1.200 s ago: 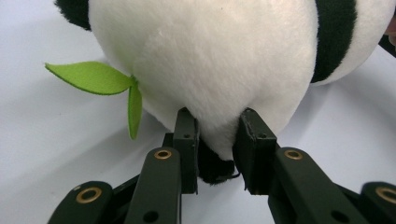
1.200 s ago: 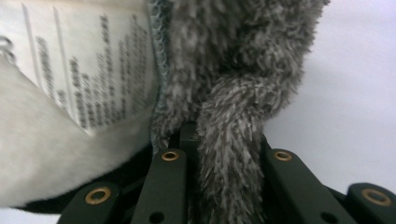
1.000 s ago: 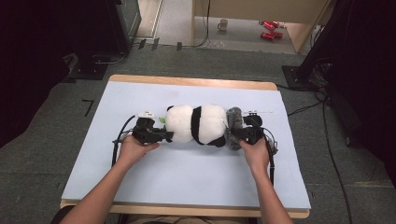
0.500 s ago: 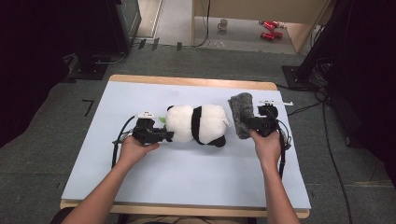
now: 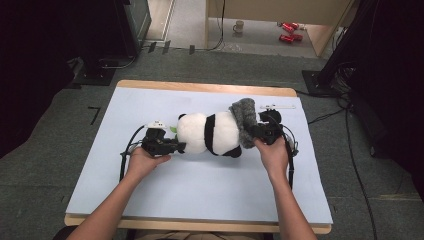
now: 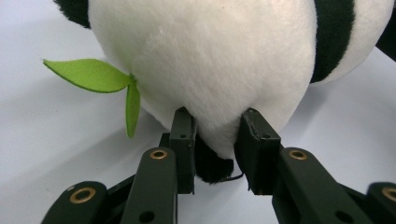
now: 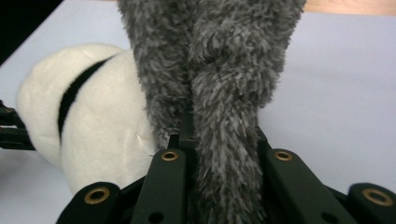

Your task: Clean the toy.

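A black-and-white panda plush (image 5: 207, 132) lies on its side in the middle of the pale blue mat (image 5: 200, 185). My left gripper (image 5: 181, 146) is shut on its left end; in the left gripper view the pads pinch the white fur (image 6: 219, 56) at the gripper (image 6: 215, 133), beside a green felt leaf (image 6: 88, 74). My right gripper (image 5: 252, 131) is shut on a grey fuzzy hat (image 5: 242, 120), held upright against the panda's right end. In the right gripper view the grey pile (image 7: 219, 60) rises from between the jaws (image 7: 217, 140), with the panda (image 7: 98, 107) behind it at the left.
The mat covers a wooden table whose edge (image 5: 200, 87) shows at the back. A white strip (image 5: 277, 106) lies at the back right of the mat. Cables trail from both grippers. A mug (image 5: 239, 26) and red cans (image 5: 287, 31) sit on the floor beyond.
My right gripper carried the grey hat up and out to the right, then back left against the panda's right end. The left gripper and the panda have stayed put.
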